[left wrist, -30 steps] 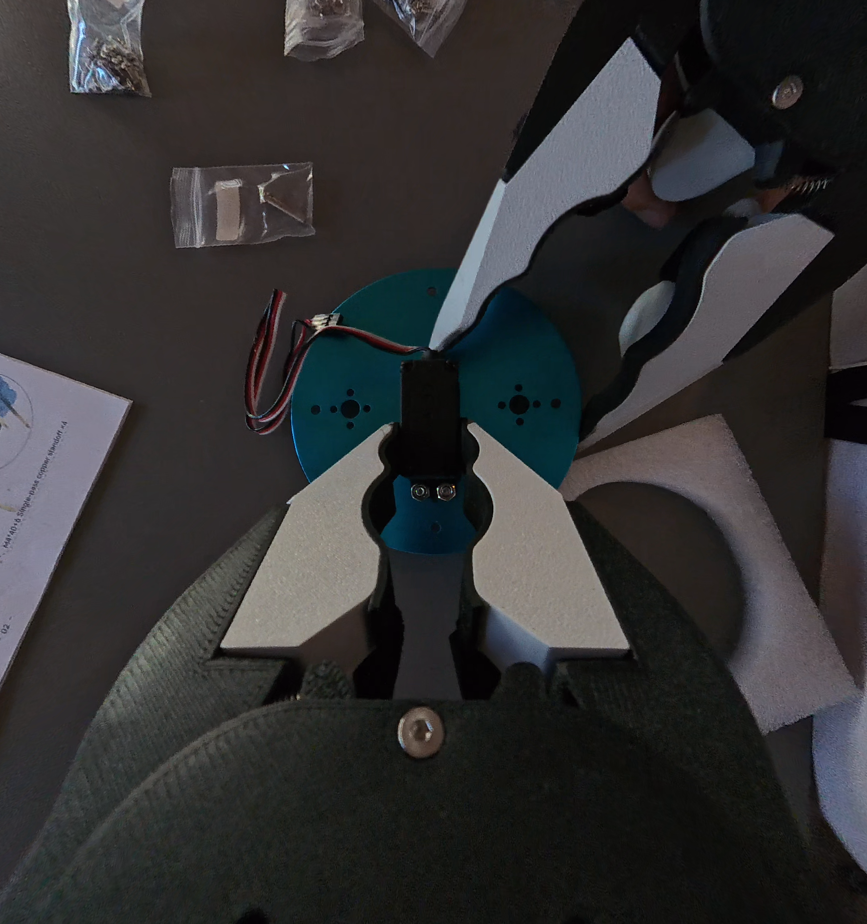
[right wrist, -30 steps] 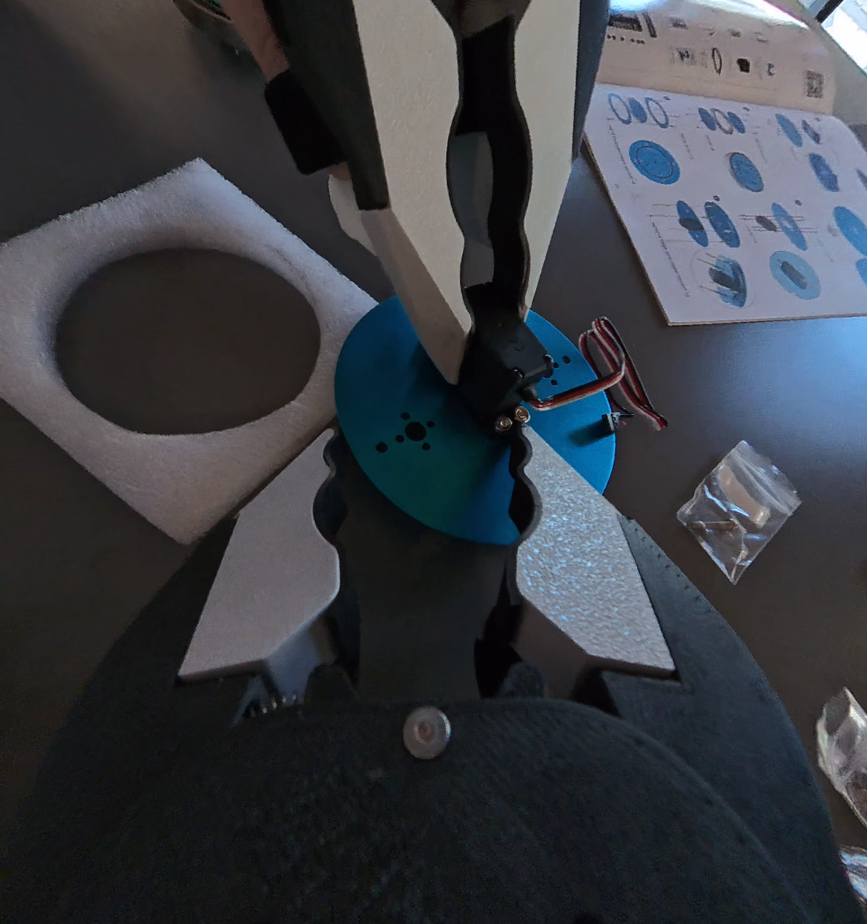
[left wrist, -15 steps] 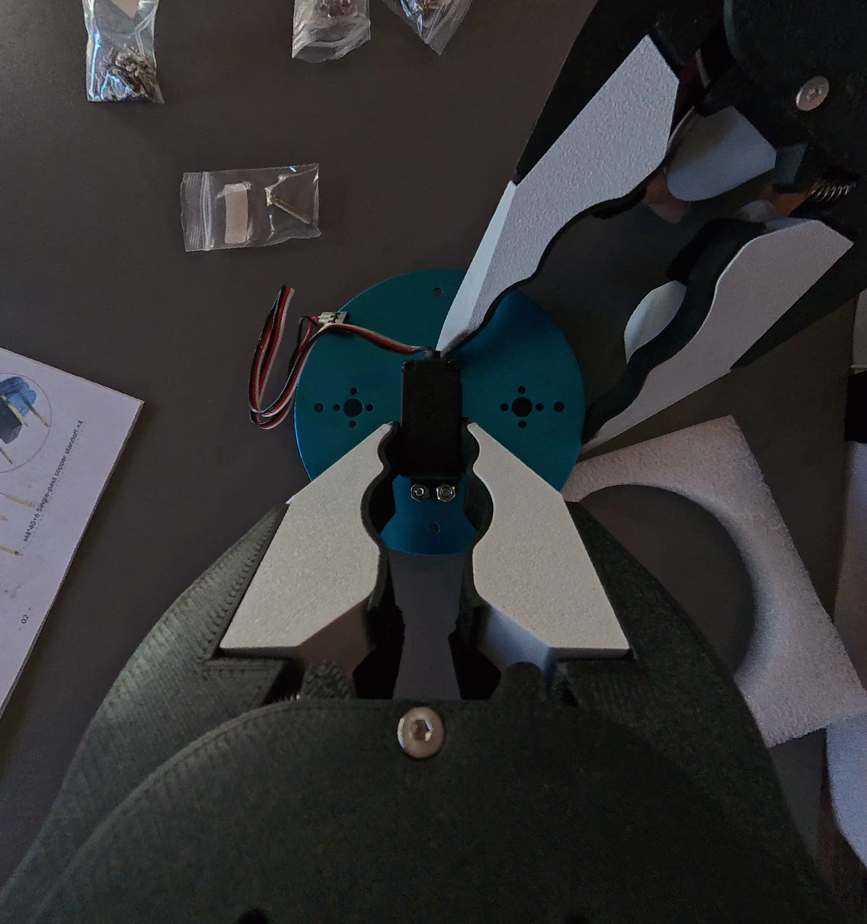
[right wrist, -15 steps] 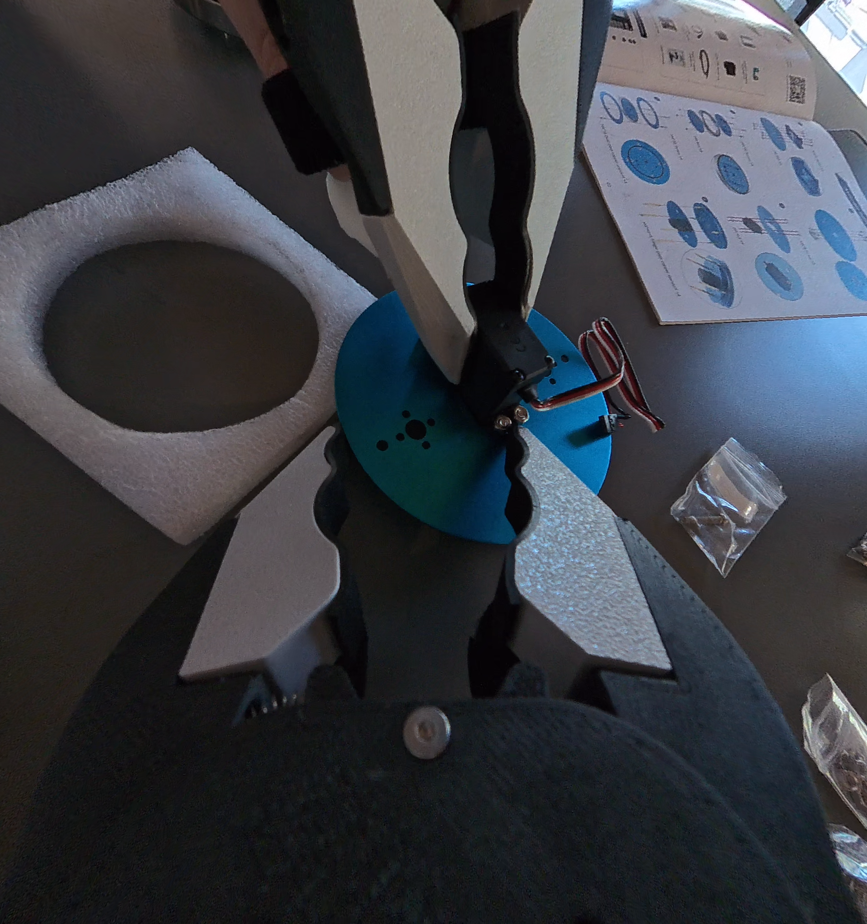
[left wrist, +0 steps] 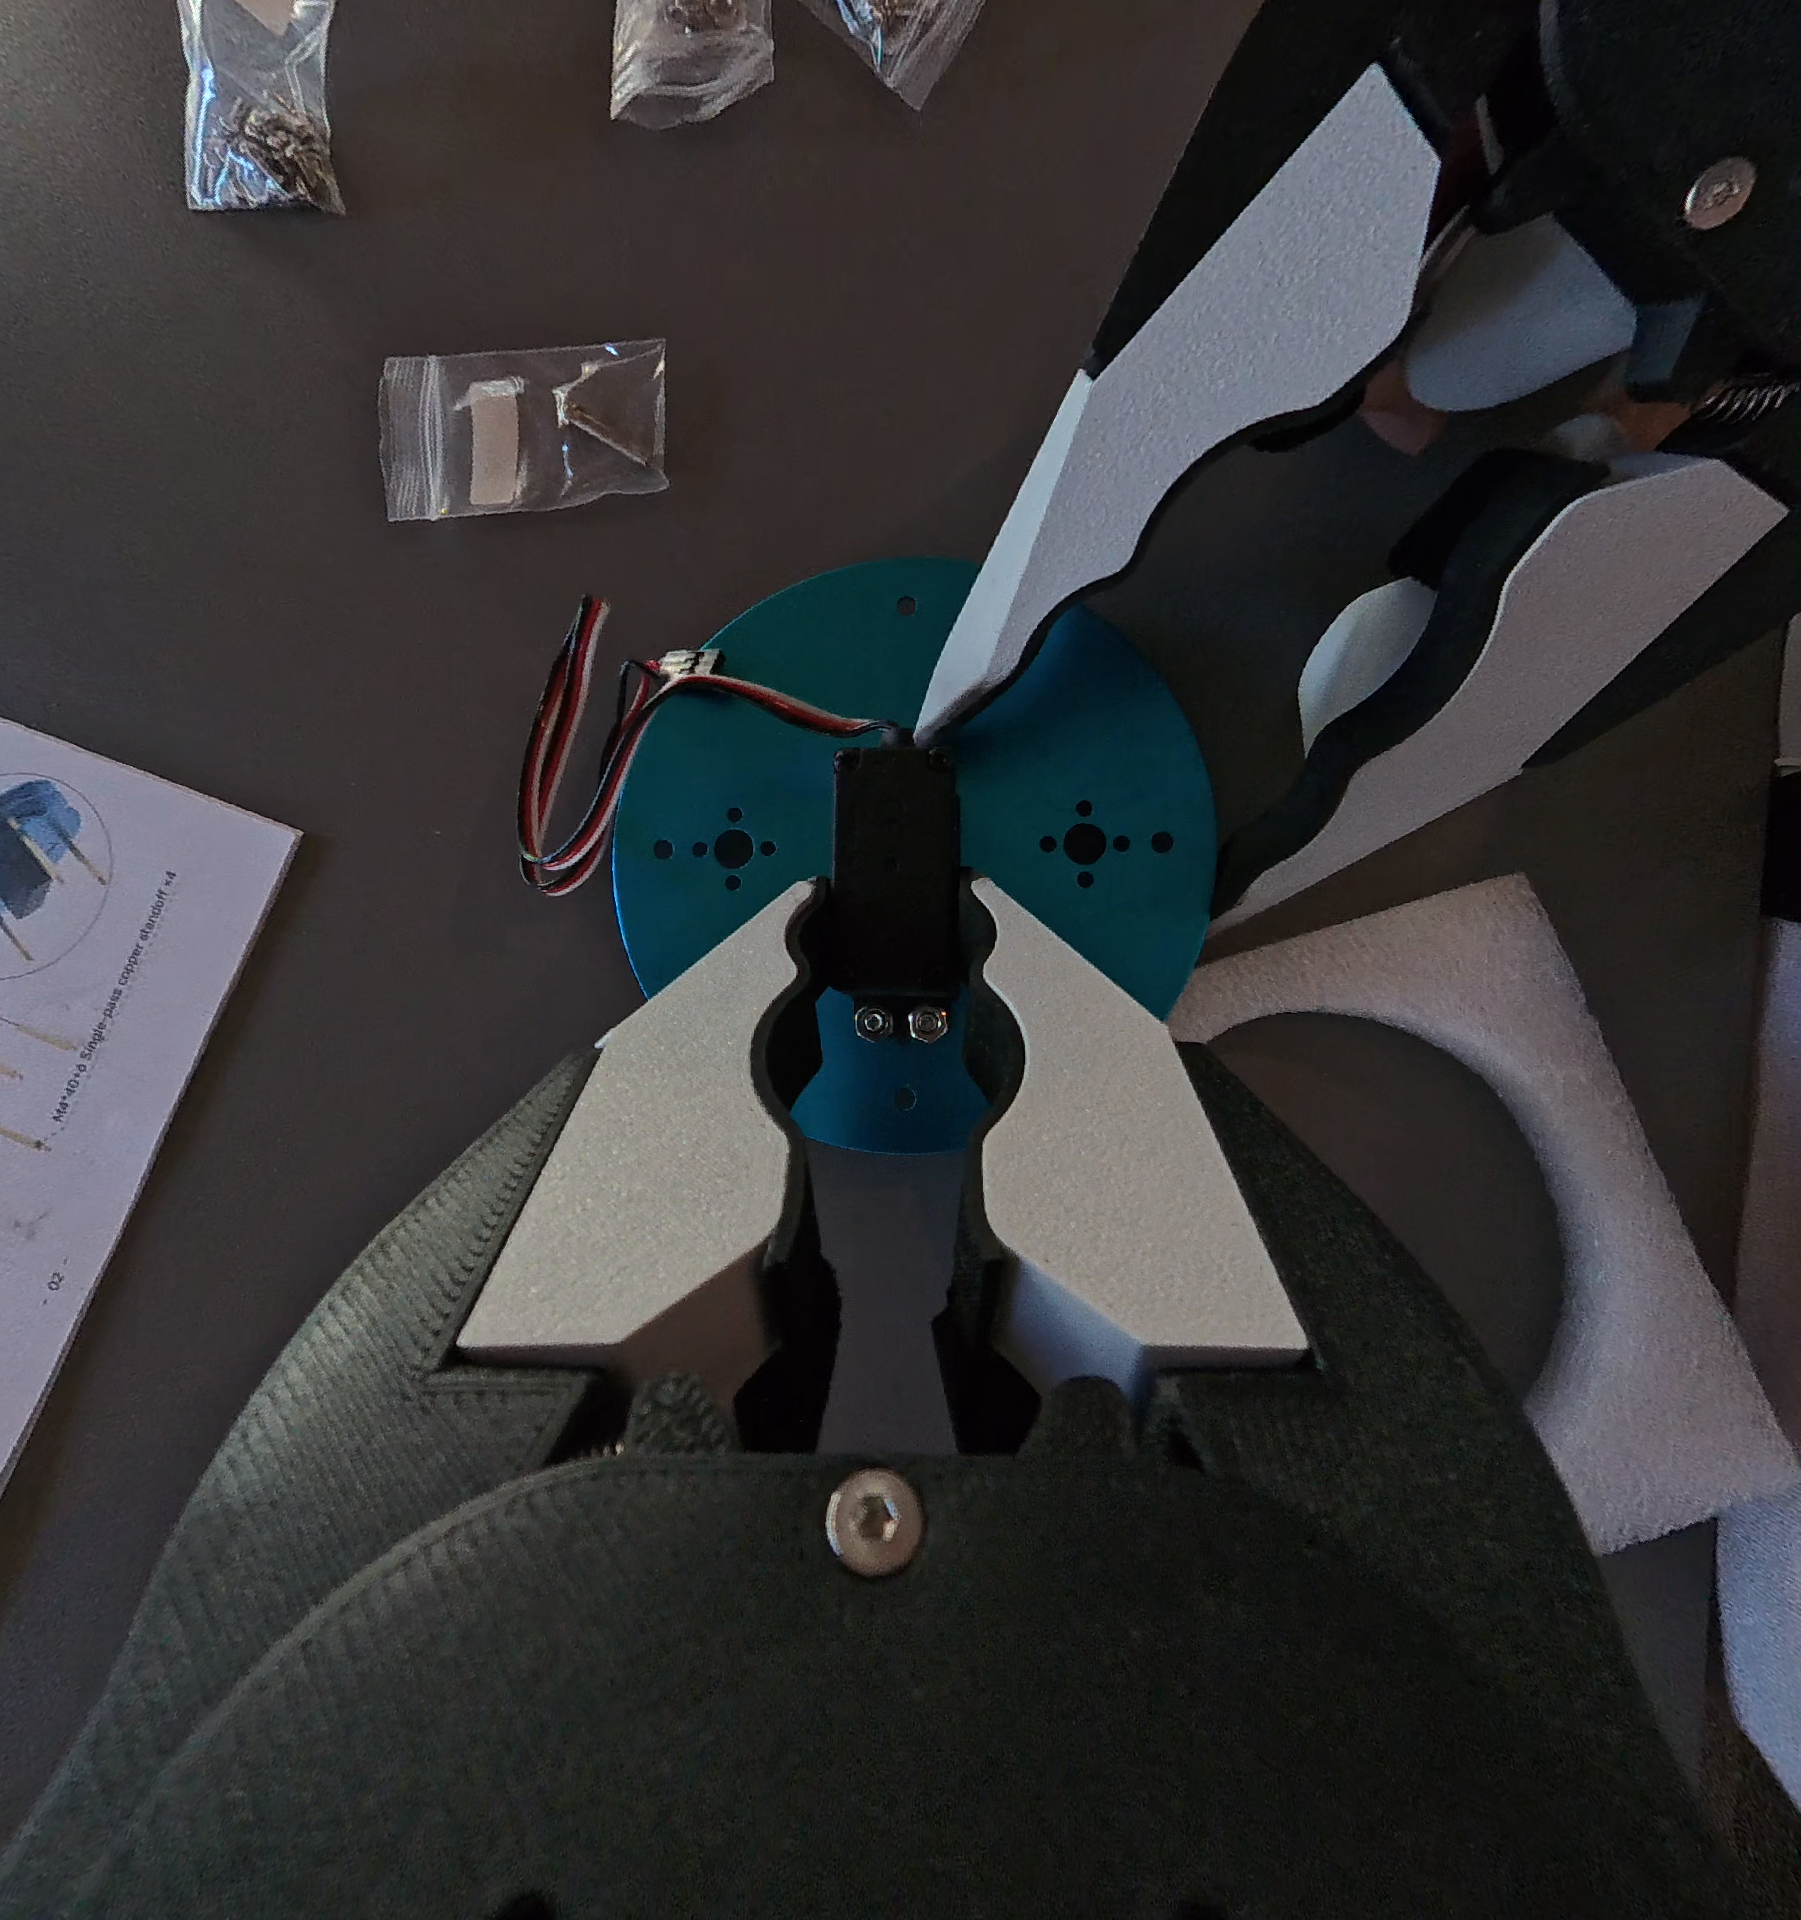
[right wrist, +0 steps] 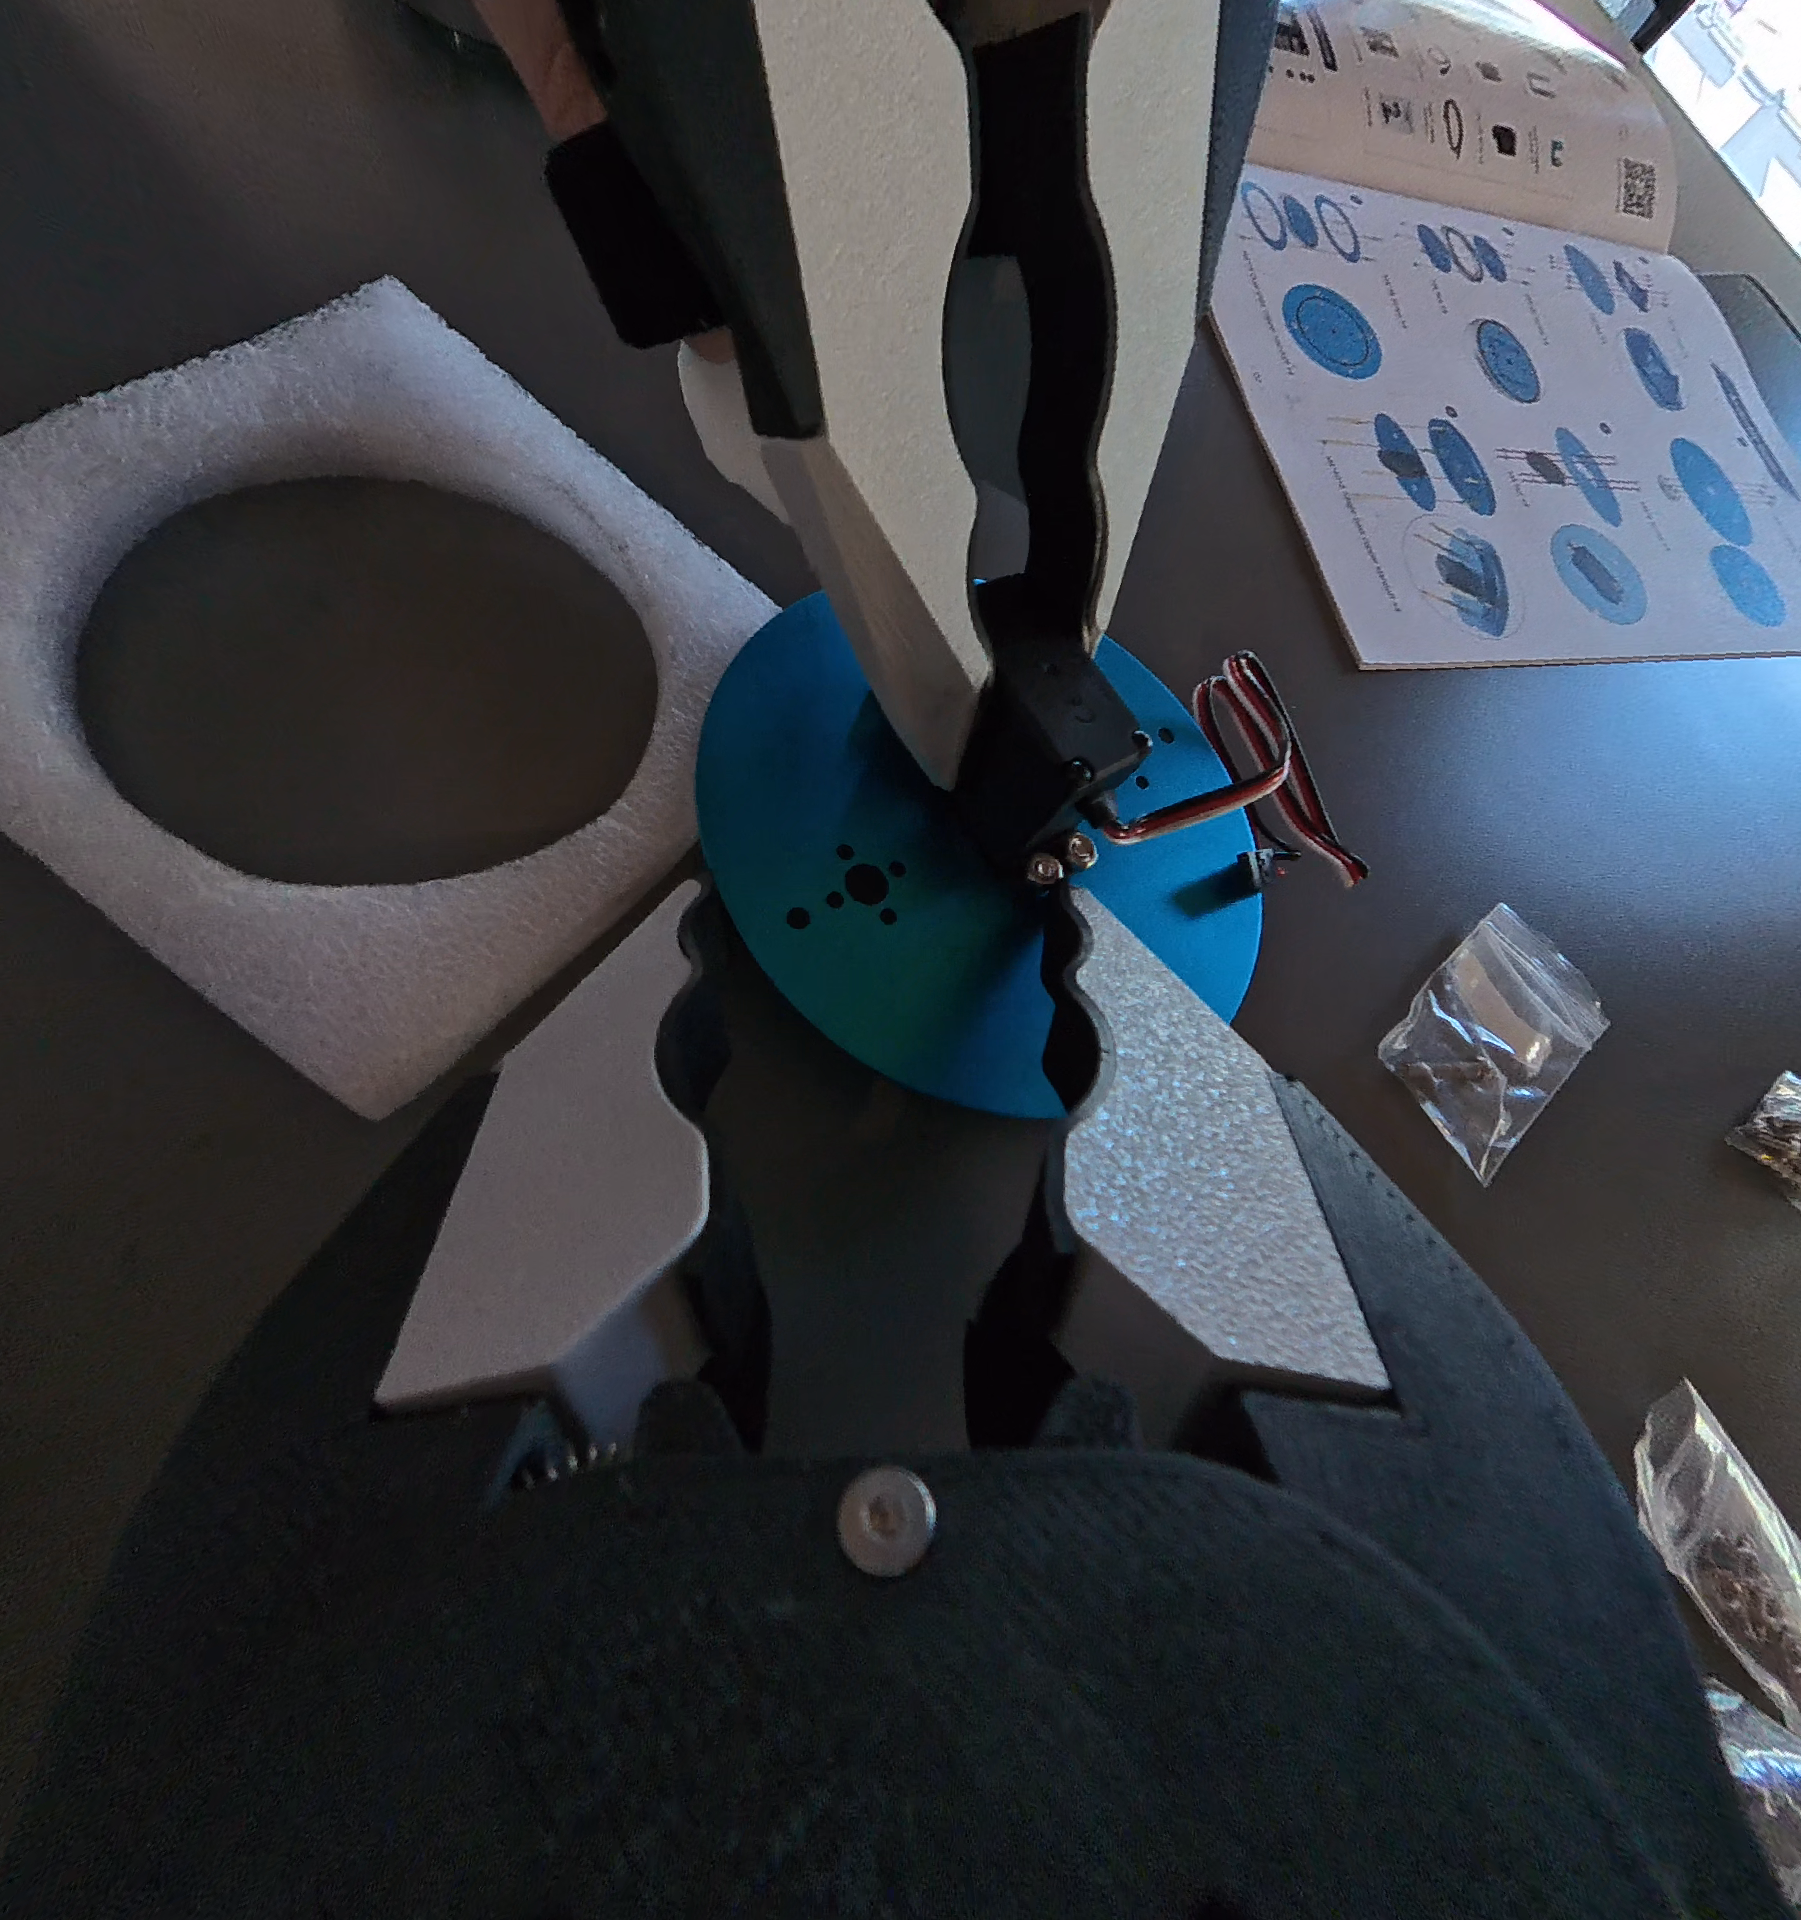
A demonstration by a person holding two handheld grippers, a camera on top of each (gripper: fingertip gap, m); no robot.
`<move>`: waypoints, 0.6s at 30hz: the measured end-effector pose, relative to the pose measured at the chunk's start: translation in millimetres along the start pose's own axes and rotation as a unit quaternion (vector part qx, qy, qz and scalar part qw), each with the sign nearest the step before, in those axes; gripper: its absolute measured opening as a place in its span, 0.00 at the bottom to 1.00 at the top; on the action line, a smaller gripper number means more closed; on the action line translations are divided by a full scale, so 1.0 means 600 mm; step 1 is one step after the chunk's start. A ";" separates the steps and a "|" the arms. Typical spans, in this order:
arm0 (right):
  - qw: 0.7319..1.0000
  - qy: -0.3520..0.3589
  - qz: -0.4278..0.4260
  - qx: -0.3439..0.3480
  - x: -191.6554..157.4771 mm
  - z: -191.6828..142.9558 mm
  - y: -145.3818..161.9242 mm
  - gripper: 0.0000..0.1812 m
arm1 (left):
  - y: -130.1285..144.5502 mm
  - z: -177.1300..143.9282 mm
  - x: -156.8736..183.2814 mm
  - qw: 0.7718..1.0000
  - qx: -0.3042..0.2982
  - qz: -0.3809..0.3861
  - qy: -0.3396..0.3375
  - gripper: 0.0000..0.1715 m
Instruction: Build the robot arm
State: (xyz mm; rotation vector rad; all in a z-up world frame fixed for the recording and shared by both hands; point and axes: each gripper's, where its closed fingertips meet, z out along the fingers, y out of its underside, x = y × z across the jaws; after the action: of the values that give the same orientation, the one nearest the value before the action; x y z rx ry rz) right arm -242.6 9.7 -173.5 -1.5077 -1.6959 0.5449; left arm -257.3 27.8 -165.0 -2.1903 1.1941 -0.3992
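Observation:
A blue metal disc [left wrist: 771, 717] lies on the dark table. A black servo [left wrist: 891, 862] is fixed across it with two nuts, and its red, white and black wire [left wrist: 563, 769] loops off to the left. My left gripper [left wrist: 891, 904] is shut on the servo body. My right gripper [right wrist: 885, 904] is open, with its jaws on either side of the disc's near edge [right wrist: 875, 997]. Its right fingertip [right wrist: 1083, 935] sits just below the servo's screws. In the right wrist view the left gripper [right wrist: 1021, 707] comes down from above onto the servo [right wrist: 1052, 727].
A white foam sheet [left wrist: 1561, 1174] with a round cut-out lies beside the disc and also shows in the right wrist view [right wrist: 356, 956]. An open instruction booklet [right wrist: 1498, 416] lies beyond. Several small plastic bags of hardware [left wrist: 522, 426] [right wrist: 1488, 1039] are scattered around.
Both views have drifted a little over the table. The left gripper stays shut on the servo and the right gripper stays open at the disc.

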 end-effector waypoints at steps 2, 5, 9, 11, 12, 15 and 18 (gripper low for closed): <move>1.000 0.002 -0.003 0.000 0.000 0.000 0.000 0.33 | 0.000 0.000 0.000 1.000 -0.001 0.001 0.000 0.13; 1.000 -0.018 0.018 0.009 0.002 0.000 0.001 0.35 | -0.001 0.001 -0.001 1.000 0.004 0.008 -0.003 0.13; 0.998 -0.056 0.021 0.025 0.009 -0.013 0.008 0.39 | -0.004 0.003 0.001 0.999 0.010 0.033 -0.007 0.17; 0.995 -0.068 0.048 0.046 0.023 -0.032 -0.001 0.44 | -0.013 -0.007 0.001 0.999 0.021 0.041 -0.009 0.26; 0.993 -0.062 0.065 0.074 0.036 -0.046 -0.014 0.44 | -0.023 -0.020 -0.001 0.998 0.040 0.041 -0.006 0.26; 0.980 -0.030 0.111 0.163 0.078 -0.092 -0.054 0.41 | -0.064 -0.087 -0.014 0.993 0.114 0.032 -0.010 0.23; 0.968 0.018 0.113 0.223 0.104 -0.130 -0.077 0.39 | -0.082 -0.163 -0.047 0.984 0.164 0.003 -0.074 0.20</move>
State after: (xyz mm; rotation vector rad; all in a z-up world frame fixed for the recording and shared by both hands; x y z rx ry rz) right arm -209.9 46.6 -75.1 -1.3705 -1.2697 0.9437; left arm -291.8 35.4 -57.5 -1.8957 0.9768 -0.3921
